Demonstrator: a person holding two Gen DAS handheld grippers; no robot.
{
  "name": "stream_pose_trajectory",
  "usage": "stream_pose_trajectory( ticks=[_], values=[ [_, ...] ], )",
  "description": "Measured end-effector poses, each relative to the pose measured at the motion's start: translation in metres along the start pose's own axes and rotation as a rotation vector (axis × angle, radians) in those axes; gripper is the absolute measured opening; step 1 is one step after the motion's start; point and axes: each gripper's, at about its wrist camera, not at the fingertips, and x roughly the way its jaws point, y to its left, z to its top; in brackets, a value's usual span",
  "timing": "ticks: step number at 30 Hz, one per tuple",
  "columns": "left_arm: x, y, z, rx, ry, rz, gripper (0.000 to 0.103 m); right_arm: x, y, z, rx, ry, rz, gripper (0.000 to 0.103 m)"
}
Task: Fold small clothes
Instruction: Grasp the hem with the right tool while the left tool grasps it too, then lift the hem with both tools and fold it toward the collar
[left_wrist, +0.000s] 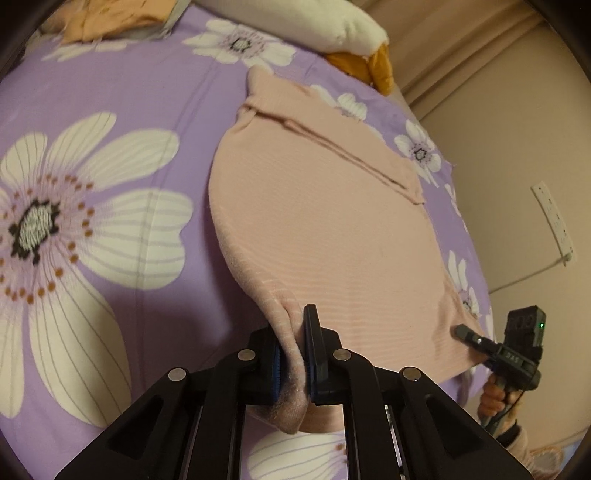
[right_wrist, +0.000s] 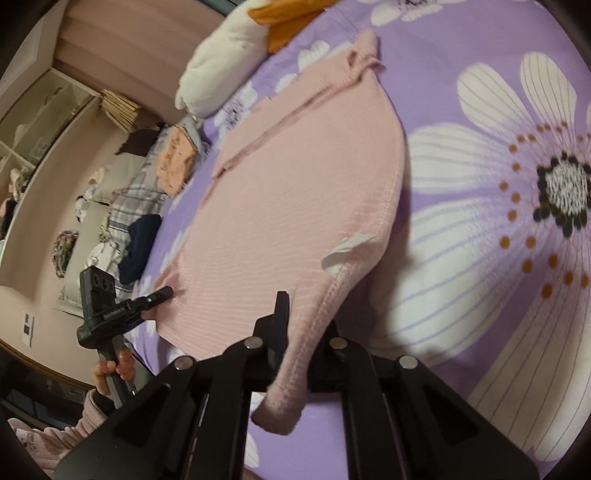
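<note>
Pink ribbed knit garment (left_wrist: 325, 221) lies spread on a purple floral bedsheet (left_wrist: 110, 110), sleeve folded across its far end. Left gripper (left_wrist: 295, 354) pinches one near hem corner, fabric bunched between the pads. Right gripper (right_wrist: 299, 332) clamps the other near corner likewise. White care label (right_wrist: 343, 253) shows near that hem.

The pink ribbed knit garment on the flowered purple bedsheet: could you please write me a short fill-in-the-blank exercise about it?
1. The pink ribbed knit garment lies on a purple sheet printed with white ____.
2. The left gripper is shut on the garment's near ____.
3. The number of grippers clamping the garment, counting the right gripper, is ____.

Missing words: flowers; corner; two
</note>
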Motion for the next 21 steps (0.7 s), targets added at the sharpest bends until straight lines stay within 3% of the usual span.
stream_pose_trajectory(
  ticks=[10,21],
  values=[
    [-0.025,-0.032,0.012,0.106,-0.114,0.029,0.006,-0.014,0.031,0.013,-0.072,-0.065,0.035,0.006],
    [-0.036,-0.041,0.012,0.142,-0.148,0.032,0.005,-0.024,0.043,0.014,-0.095,-0.126,0.059,0.005]
  ],
)
